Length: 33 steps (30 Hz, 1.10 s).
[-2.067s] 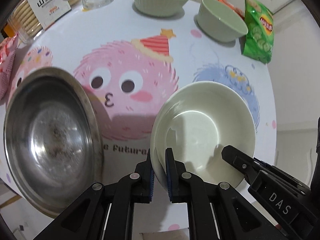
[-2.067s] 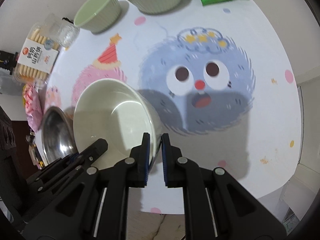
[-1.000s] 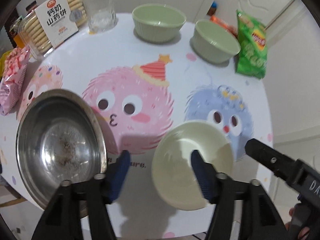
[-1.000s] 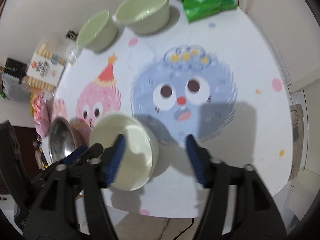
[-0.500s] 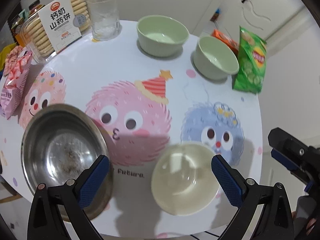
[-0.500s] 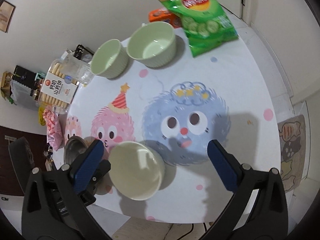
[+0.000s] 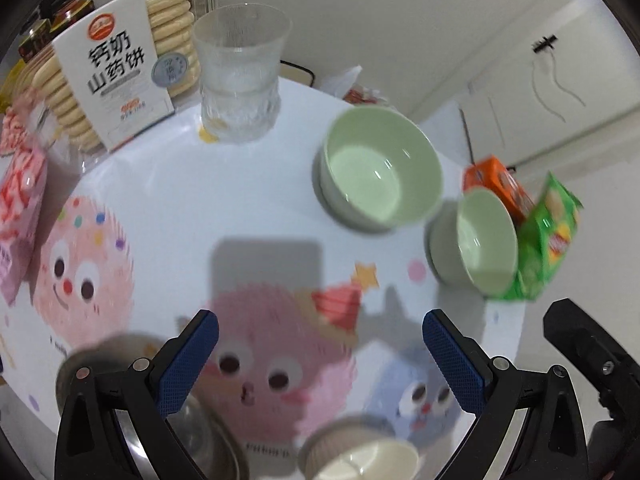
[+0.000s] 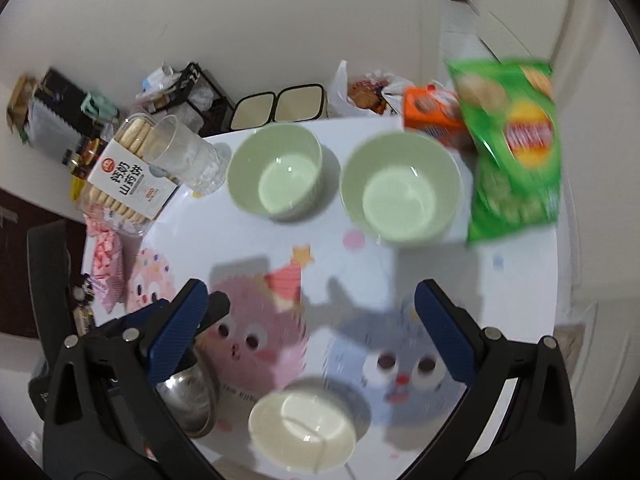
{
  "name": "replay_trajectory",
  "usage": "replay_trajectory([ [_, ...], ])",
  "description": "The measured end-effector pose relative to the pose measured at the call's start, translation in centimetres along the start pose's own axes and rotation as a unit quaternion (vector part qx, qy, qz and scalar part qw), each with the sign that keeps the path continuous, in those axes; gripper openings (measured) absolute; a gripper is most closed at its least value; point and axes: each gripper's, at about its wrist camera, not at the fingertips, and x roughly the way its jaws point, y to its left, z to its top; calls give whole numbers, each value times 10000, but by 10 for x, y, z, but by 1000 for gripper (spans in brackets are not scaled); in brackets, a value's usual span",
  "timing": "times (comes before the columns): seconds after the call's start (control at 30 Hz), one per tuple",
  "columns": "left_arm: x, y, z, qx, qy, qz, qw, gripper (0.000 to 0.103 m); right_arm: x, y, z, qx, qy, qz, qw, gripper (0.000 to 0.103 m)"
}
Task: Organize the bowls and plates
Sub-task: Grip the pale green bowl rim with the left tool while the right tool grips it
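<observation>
Both grippers hang above a round white counter (image 8: 516, 280) printed with fuzzy cartoon monsters, and each stands with its blue-padded fingers spread wide apart and nothing between them. The left gripper (image 7: 320, 332) looks down over the pink monster; the right gripper (image 8: 310, 302) sits over the gap between the pink and the blue monster, with the left one's black frame showing at its lower left.

A cream-white round bowl (image 8: 302, 426) rests upright on the counter near the front edge, free of both grippers; in the left wrist view only its blurred rim (image 7: 360, 460) shows at the bottom. Just to its left lies a shiny stainless-steel bowl (image 8: 188, 400), partly hidden behind the gripper fingers.

Two pale green ribbed bowls stand side by side toward the far side of the counter, close together but apart: the one nearer the glass (image 8: 276, 172) and the one nearer the snack bag (image 8: 402, 186). A clear textured drinking glass (image 7: 240, 76) stands upright beyond them, next to a clear plastic tray of biscuits with a white label (image 7: 116, 76). A green bag of potato chips (image 8: 512, 148) and an orange snack box (image 8: 434, 114) lie at the right edge, and pink wrapped sweets (image 7: 20, 200) at the left edge.
</observation>
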Motion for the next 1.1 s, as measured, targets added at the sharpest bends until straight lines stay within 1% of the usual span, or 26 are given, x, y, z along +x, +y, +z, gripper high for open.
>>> replay_trajectory([
  [0.13, 17, 1, 27, -166, 71, 55, 9998, 103, 22, 7, 37, -289, 65, -58, 9995, 103],
  [0.27, 34, 0, 45, -357, 93, 104, 9993, 103, 48, 13, 68, -645, 167, -36, 9978, 103],
  [0.37, 46, -5, 54, -378, 105, 178, 9991, 103, 66, 15, 84, -886, 251, -157, 9956, 103],
  [0.5, 57, -4, 64, -465, 48, 399, 9981, 102, 85, 14, 97, -964, 442, -138, 9943, 103],
  [0.57, 64, -3, 68, -538, 68, 377, 9978, 102, 95, 16, 103, -1072, 509, -171, 9928, 103],
  [0.63, 73, -3, 71, -614, 180, 340, 9974, 100, 104, 17, 108, -1135, 605, -217, 9915, 102],
  [0.7, 80, -3, 73, -657, 220, 359, 9969, 89, 111, 17, 111, -1188, 679, -235, 9903, 97],
  [0.77, 85, -2, 76, -688, 271, 351, 9966, 83, 118, 16, 113, -1257, 743, -334, 9887, 86],
  [0.83, 92, -1, 77, -728, 352, 324, 9962, 80, 125, 12, 114, -1236, 835, -345, 9882, 79],
  [0.93, 97, -1, 79, -774, 372, 357, 9957, 73, 136, 8, 114, -1252, 973, -343, 9868, 78],
  [0.97, 98, 1, 79, -795, 367, 372, 9955, 68, 138, 8, 113, -1267, 1002, -350, 9862, 74],
  [1.0, 100, 2, 79, -825, 381, 364, 9952, 64, 142, 7, 112, -1279, 1048, -365, 9856, 70],
  [1.03, 104, 1, 83, -847, 437, 320, 9949, 62, 144, 6, 112, -1271, 1087, -401, 9851, 59],
  [1.07, 107, 1, 83, -850, 480, 300, 9948, 55, 146, 5, 111, -1246, 1110, -413, 9851, 50],
  [1.1, 108, 0, 83, -831, 496, 331, 9948, 48, 148, 4, 110, -1220, 1138, -399, 9852, 47],
])
